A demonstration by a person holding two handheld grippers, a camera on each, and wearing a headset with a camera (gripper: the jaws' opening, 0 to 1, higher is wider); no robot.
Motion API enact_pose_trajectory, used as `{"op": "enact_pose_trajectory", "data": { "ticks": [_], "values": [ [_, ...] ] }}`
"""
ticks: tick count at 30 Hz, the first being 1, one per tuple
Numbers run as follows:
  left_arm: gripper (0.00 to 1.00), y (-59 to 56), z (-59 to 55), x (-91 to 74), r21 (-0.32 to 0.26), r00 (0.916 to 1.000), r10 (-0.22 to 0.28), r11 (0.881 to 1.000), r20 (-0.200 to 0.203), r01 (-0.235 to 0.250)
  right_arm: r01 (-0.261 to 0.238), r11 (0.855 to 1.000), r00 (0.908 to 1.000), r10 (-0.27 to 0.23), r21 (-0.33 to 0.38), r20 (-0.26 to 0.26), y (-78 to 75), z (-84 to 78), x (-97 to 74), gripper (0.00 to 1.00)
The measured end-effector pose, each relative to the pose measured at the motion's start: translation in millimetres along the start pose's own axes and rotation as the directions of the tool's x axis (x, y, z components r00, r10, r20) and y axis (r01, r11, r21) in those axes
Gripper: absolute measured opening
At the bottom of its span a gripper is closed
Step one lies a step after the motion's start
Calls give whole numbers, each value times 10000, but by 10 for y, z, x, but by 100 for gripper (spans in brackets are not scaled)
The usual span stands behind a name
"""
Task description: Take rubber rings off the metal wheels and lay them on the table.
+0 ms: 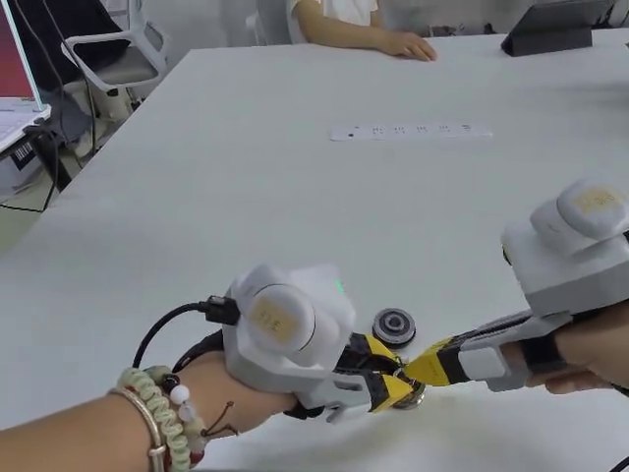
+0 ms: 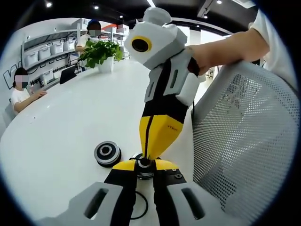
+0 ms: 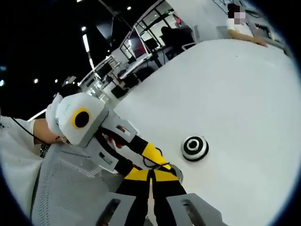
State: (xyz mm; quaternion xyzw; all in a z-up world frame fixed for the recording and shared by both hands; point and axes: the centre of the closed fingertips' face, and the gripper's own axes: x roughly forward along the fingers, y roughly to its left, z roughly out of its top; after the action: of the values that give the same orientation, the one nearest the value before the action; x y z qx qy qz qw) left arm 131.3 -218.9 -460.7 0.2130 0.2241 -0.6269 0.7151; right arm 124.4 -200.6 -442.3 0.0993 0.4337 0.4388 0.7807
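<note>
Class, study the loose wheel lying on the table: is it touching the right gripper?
Apart. The right gripper view shows a strip of bare table between the loose wheel and the right gripper.

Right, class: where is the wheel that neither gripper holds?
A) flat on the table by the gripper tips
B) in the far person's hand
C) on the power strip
A: the free wheel lies flat on the table, just past where the left gripper, shut on the held wheel, meets the right gripper.
</note>
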Motion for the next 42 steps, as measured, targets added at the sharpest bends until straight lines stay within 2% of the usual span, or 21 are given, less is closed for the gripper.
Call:
{"op": "enact_pose_trajectory", "data": {
  "ticks": [1, 2, 3, 4, 13, 14, 25, 30, 32, 34, 36, 40, 42],
  "values": [
    [7, 1, 0, 1, -7, 10000, 3, 10000, -6, -3, 449, 9941, 9987, -470, -989, -196, -92, -25, 24, 0],
    [7, 1, 1, 2, 17, 10000, 0, 10000, -31, 0, 399, 9943, 9989, -420, -989, -192, -71, -38, 49, 0],
    [7, 1, 2, 3, 36, 10000, 3, 10000, -47, -3, 193, 9982, 9996, -206, -572, -210, -49, -46, 77, 0],
    [7, 1, 3, 4, 42, 10000, 7, 10000, -53, -6, 213, 9988, 9996, -220, -450, -152, -80, -43, 68, 0],
    [7, -2, 5, 8, -11, 9999, 97, 10000, -77, -97, 990, 9948, 9937, -1002, -253, -509, -273, -115, 64, 0],
    [7, -6, 10, 11, 21, 9998, 125, 9999, -130, -125, 1069, 9937, 9919, -1088, -333, -648, -278, -144, 64, 0],
    [10, 23, 10, -32, 195, 9981, 85, 9998, -617, -73, 1023, 9942, 9933, -1039, -321, -504, -239, -103, 33, 0],
    [15, 33, 172, -110, 100, 9999, 48, 9999, -127, -47, 1082, 9935, 9933, -1095, -361, -358, -261, -78, -11, 0],
    [21, 54, 229, -125, -57, 9997, 225, 9997, 114, -224, 1082, 9935, 9935, -1094, -362, -307, -263, -62, -21, 0],
    [27, 30, 276, -136, 102, 9996, 218, 9997, 194, -220, 1054, 9939, 9941, -1062, -314, -229, -252, -42, -32, 0],
    [31, -5, 329, -165, 419, 9996, 95, 9991, 253, -105, 1042, 9940, 9944, -1048, -337, -165, -240, -25, -41, 0],
    [35, -49, 458, -269, 305, 9989, -262, 9992, 396, 250, 1008, 9940, 9949, -1007, -419, 47, -213, 28, -71, 0],
    [37, -55, 520, -331, 525, 9984, -336, 9981, 457, 312, 1002, 9940, 9949, -997, -435, 129, -204, 46, -84, 0]
  ]
}}
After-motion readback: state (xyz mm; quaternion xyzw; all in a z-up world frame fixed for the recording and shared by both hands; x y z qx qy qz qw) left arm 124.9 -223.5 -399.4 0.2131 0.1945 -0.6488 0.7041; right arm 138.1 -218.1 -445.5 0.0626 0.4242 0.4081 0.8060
